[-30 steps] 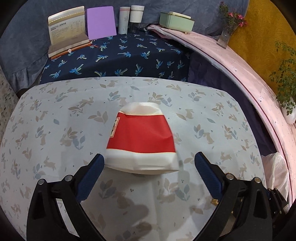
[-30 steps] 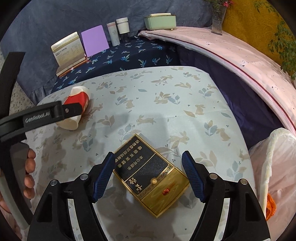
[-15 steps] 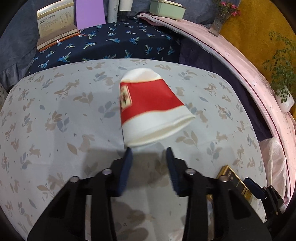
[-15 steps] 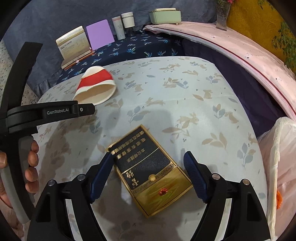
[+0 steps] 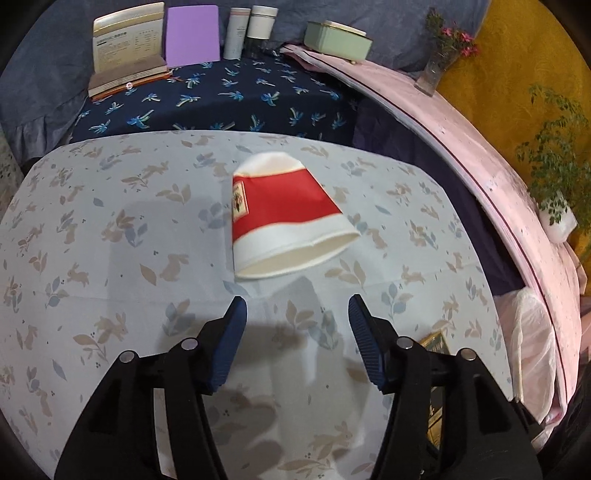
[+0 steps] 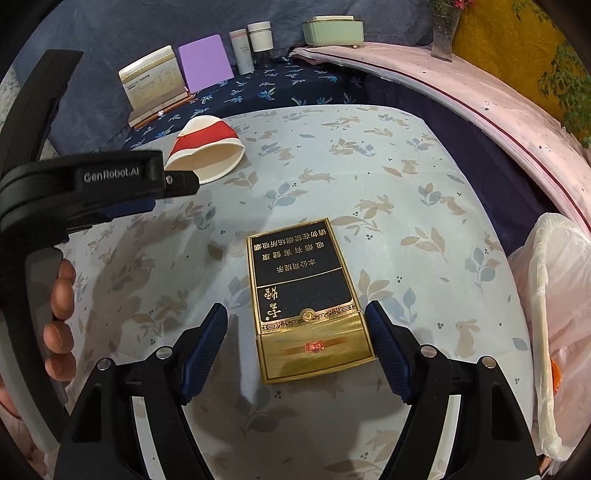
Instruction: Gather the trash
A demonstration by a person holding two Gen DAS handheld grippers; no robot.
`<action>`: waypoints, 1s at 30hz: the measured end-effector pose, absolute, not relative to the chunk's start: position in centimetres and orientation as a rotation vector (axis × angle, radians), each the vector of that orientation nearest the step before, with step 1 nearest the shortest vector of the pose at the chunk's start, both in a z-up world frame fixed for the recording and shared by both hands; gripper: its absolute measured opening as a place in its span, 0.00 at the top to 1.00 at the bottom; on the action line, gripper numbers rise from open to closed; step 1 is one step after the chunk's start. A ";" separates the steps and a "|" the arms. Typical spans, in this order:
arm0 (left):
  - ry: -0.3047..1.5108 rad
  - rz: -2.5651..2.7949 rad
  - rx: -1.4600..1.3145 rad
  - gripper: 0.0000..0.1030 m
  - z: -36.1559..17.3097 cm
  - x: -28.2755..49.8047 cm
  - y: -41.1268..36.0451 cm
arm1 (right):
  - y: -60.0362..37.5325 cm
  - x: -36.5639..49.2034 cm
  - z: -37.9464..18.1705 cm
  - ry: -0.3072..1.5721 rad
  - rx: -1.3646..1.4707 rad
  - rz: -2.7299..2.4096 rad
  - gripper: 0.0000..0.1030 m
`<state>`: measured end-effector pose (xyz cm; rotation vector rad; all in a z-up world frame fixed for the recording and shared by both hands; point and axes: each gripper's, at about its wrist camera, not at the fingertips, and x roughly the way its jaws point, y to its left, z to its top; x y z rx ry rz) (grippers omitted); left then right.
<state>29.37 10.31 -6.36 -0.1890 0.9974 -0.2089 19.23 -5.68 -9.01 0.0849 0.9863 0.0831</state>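
A squashed red-and-white paper cup (image 5: 284,218) lies on its side on the rabbit-print cloth, mouth towards me; it also shows in the right wrist view (image 6: 207,147). My left gripper (image 5: 297,310) is open and empty, just short of the cup's mouth. A black-and-gold cigarette box (image 6: 303,295) lies flat on the cloth. My right gripper (image 6: 295,317) is open, with its fingers either side of the box's gold end, not touching it. A corner of the box shows in the left wrist view (image 5: 436,341).
A white plastic trash bag (image 6: 554,295) hangs open at the table's right edge. On the dark blue cloth behind stand a booklet (image 5: 127,44), a purple card (image 5: 192,35), two bottles (image 5: 247,31) and a green box (image 5: 338,38). A pink-covered ledge (image 5: 480,147) runs along the right.
My left gripper closed towards the cup's rim half a second ago and has now opened again and drawn back; the cup has turned. My right gripper has squared up with the cigarette box.
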 end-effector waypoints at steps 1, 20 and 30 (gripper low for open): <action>0.995 -0.202 -0.184 0.47 -6.4 29.8 10.3 | -5.7 19.3 -9.0 0.987 0.084 0.080 0.33; 1.009 -0.222 -0.156 1.00 -6.3 28.7 9.7 | -5.9 18.7 -8.7 0.967 0.094 0.054 0.45; 1.032 -0.258 -0.182 1.00 -6.6 23.3 9.3 | -7.5 16.6 -7.4 0.936 0.138 0.030 0.45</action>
